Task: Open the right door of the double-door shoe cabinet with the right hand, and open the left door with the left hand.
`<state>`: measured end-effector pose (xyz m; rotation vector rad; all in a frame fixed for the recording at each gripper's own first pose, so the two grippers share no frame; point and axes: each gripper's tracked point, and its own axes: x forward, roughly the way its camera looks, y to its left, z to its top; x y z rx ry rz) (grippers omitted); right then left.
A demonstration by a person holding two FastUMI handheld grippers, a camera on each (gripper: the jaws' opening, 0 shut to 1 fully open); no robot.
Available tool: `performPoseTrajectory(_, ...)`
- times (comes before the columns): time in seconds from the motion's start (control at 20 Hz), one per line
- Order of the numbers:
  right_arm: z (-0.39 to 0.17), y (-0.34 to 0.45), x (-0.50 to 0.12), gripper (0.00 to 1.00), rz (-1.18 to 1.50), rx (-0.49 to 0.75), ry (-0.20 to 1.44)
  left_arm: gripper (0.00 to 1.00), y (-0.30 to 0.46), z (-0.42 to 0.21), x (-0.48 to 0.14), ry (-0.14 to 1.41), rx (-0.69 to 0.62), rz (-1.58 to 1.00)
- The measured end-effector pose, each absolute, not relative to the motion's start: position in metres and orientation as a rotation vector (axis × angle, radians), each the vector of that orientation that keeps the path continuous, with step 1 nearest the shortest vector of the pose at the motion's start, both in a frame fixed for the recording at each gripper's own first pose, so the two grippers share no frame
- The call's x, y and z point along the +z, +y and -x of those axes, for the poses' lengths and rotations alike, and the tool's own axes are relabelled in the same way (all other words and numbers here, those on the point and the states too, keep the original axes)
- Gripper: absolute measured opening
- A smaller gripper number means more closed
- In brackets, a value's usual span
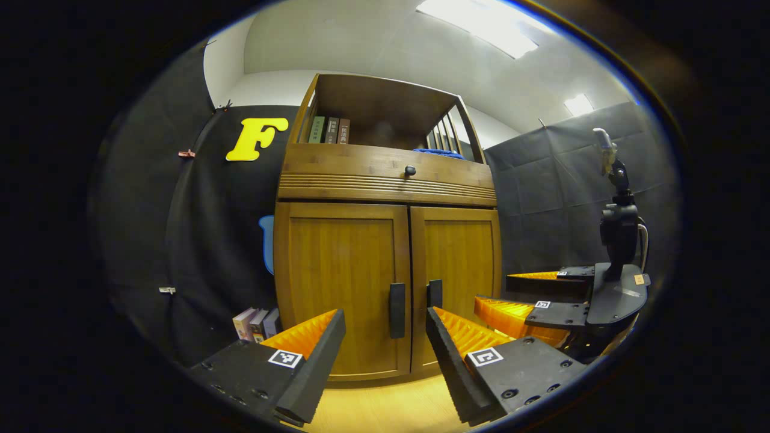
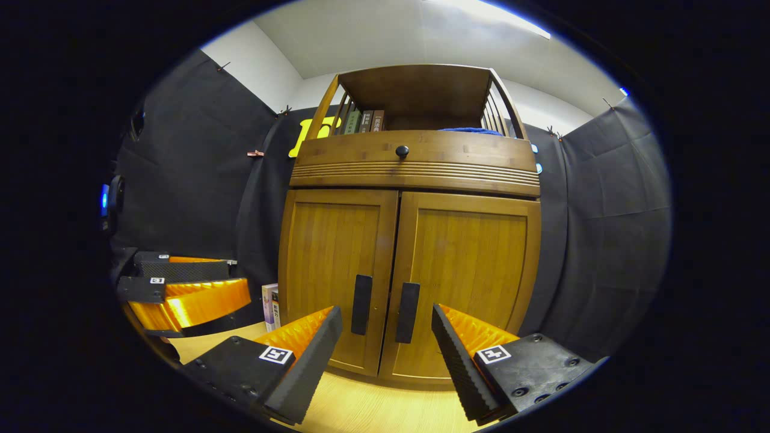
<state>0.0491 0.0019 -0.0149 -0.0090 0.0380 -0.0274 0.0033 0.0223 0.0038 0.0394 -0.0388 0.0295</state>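
The wooden shoe cabinet (image 1: 385, 180) stands ahead with both doors closed. In the left gripper view, the left door (image 1: 340, 282) carries a dark vertical handle (image 1: 397, 310), and the right door (image 1: 460, 270) has its handle (image 1: 434, 293) beside it. My left gripper (image 1: 385, 325) is open, a short way in front of the left handle and touching nothing. My right gripper (image 1: 499, 291) hangs to its right, open. In the right gripper view, the right gripper (image 2: 386, 322) is open in front of both handles, the left handle (image 2: 361, 304) and the right handle (image 2: 407, 311). The left gripper (image 2: 237, 275) shows at the left.
A drawer with a round knob (image 2: 402, 151) sits above the doors. The open top shelf holds books (image 2: 364, 120) and a blue cloth (image 2: 469, 130). More books (image 1: 255, 323) stand on the pale wood floor (image 2: 373, 409) left of the cabinet. Black cloth walls close in on both sides.
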Motion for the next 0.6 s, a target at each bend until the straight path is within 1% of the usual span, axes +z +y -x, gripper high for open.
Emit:
performPoseTrajectory(0.25, -0.083, -0.007, -0.030, 0.95, -0.014, -0.056, 0.036, 0.84, 0.025, -0.005, -0.001, -0.031, 0.015, -0.033)
performPoseTrajectory(0.45, -0.113, -0.012, -0.048, 0.95, -0.058, -0.074, 0.067, 0.84, 0.033, -0.005, -0.005, -0.029, 0.036, -0.032)
performPoseTrajectory(0.6, -0.133, -0.019, -0.057, 0.95, -0.059, -0.113, 0.057, 0.84, 0.031, -0.005, -0.011, -0.017, 0.021, -0.038)
